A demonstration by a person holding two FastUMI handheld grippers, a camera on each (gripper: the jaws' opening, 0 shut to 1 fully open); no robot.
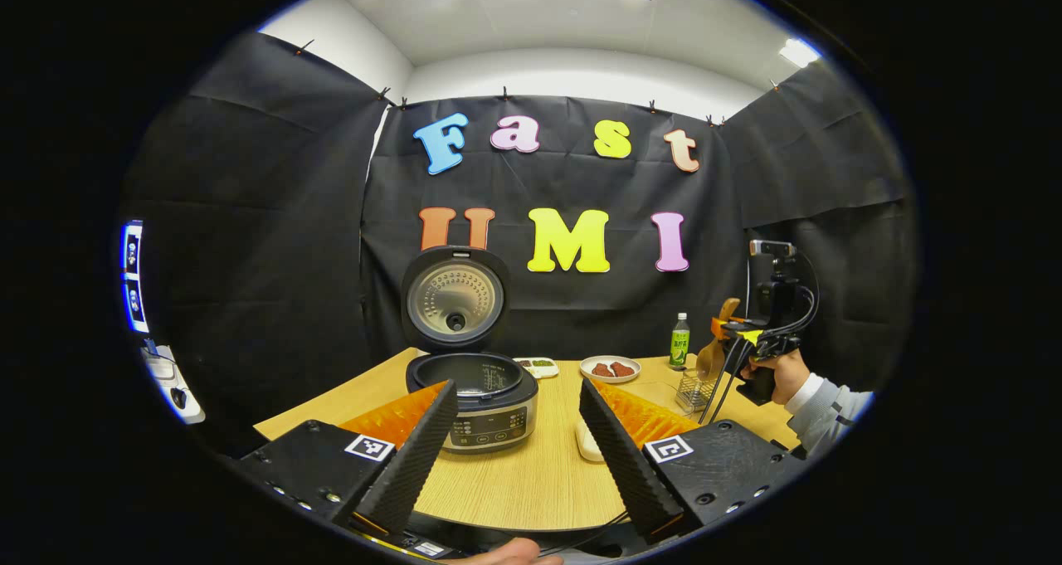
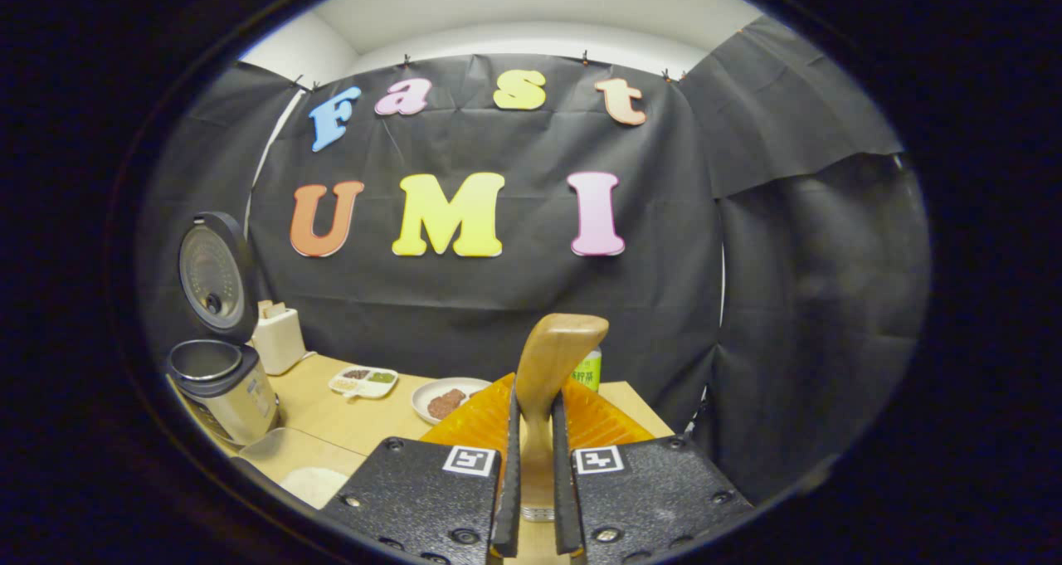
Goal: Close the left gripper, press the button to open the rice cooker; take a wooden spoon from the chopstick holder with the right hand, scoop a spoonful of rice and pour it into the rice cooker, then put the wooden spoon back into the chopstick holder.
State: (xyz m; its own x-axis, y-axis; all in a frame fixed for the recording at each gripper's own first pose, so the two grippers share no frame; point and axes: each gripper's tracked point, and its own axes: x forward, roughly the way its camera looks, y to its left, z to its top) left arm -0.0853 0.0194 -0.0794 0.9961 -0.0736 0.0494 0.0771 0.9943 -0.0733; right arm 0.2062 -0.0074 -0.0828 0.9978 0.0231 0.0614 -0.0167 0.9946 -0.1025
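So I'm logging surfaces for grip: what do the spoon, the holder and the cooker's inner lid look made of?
Spoon: wood, smooth tan with faint grain. Chopstick holder: probably metal wire mesh, see-through grid. Rice cooker inner lid: seemingly brushed metal, silvery and dimpled.

A: In the right gripper view, the wooden spoon (image 2: 549,382) runs down between the fingers of the right hand-held gripper (image 2: 531,499), so its lower stretch is covered and its far end cannot be made out.

B: And the white container (image 2: 311,482) of rice at the lower left?

A: Cut off by the picture's edge; only a corner shows. The green bottle (image 2: 587,370) is mostly hidden behind the spoon.

B: In the left gripper view?

A: The chopstick holder (image 1: 694,389) is small and partly screened by cables. The rice cooker (image 1: 481,395) has its base partly covered by a finger of the left hand-held gripper (image 1: 518,457); its panel markings are too small to tell.
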